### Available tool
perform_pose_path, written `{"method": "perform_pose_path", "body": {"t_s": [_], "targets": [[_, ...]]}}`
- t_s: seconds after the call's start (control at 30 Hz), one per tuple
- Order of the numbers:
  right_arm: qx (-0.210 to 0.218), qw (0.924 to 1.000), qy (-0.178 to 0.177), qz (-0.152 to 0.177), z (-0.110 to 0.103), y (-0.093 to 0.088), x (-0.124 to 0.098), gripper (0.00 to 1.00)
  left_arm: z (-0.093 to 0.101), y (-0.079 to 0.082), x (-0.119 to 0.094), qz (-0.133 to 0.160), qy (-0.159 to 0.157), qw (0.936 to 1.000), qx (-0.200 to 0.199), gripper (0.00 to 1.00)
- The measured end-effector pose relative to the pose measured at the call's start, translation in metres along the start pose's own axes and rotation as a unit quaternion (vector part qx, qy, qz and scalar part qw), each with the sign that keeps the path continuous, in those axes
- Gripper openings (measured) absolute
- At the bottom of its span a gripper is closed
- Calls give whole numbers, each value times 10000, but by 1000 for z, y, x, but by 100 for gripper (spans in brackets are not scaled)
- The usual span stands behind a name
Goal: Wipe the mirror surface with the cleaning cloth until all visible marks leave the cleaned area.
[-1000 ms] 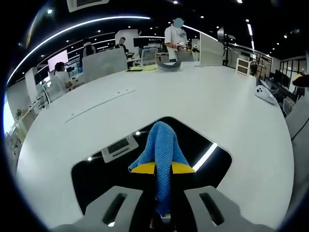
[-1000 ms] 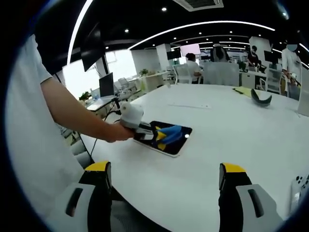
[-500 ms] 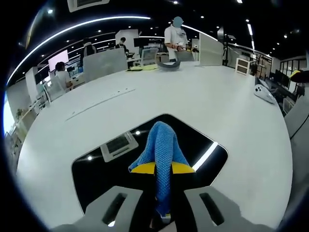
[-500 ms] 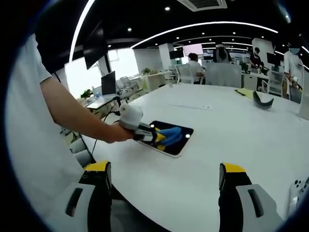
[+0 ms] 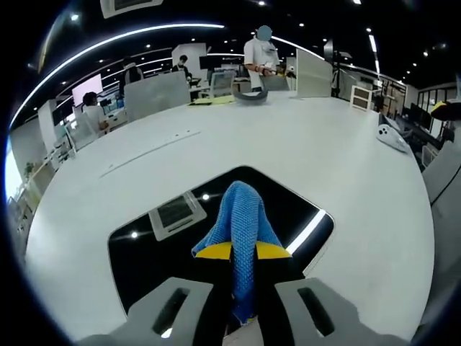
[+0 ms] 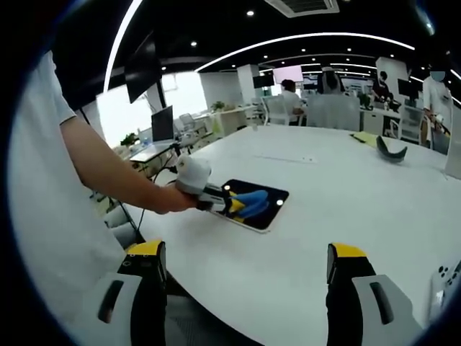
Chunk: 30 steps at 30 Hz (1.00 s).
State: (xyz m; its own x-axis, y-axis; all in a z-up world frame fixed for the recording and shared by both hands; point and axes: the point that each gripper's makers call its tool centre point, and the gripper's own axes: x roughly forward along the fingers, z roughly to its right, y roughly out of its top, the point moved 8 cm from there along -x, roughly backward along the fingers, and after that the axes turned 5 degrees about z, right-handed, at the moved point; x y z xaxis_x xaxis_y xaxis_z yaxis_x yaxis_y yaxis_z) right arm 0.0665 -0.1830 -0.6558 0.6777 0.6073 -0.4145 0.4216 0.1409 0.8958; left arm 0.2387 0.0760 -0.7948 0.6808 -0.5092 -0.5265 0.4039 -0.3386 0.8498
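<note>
A dark rectangular mirror (image 5: pixel 144 249) lies flat on the white table (image 5: pixel 302 151), reflecting ceiling lights. My left gripper (image 5: pixel 242 251) is shut on a blue knitted cleaning cloth (image 5: pixel 242 216), which rests on the mirror's middle. In the right gripper view the same mirror (image 6: pixel 268 214) lies at mid-left with the cloth (image 6: pixel 253 203) on it, and the left gripper (image 6: pixel 232 205) is held there by a person's hand. My right gripper (image 6: pixel 245 270) hangs open over the table's near edge, well short of the mirror, with nothing between its yellow-tipped fingers.
A white controller-like object (image 5: pixel 395 137) lies at the table's right. A grey curved object (image 5: pixel 251 96) and yellow papers (image 5: pixel 212 101) sit at the far end. People and desks stand beyond. The person's arm (image 6: pixel 108 169) crosses the right gripper view's left side.
The left gripper with the cloth has slid slightly back toward the mirror's near side. The right gripper has held still.
</note>
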Motion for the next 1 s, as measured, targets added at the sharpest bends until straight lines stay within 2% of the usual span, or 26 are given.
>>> {"method": "perform_pose_path", "body": {"t_s": [1.0], "targets": [[45, 10000, -1, 71, -18, -7, -9, 92, 9, -11, -19, -22, -22, 10000, 73, 7]]}}
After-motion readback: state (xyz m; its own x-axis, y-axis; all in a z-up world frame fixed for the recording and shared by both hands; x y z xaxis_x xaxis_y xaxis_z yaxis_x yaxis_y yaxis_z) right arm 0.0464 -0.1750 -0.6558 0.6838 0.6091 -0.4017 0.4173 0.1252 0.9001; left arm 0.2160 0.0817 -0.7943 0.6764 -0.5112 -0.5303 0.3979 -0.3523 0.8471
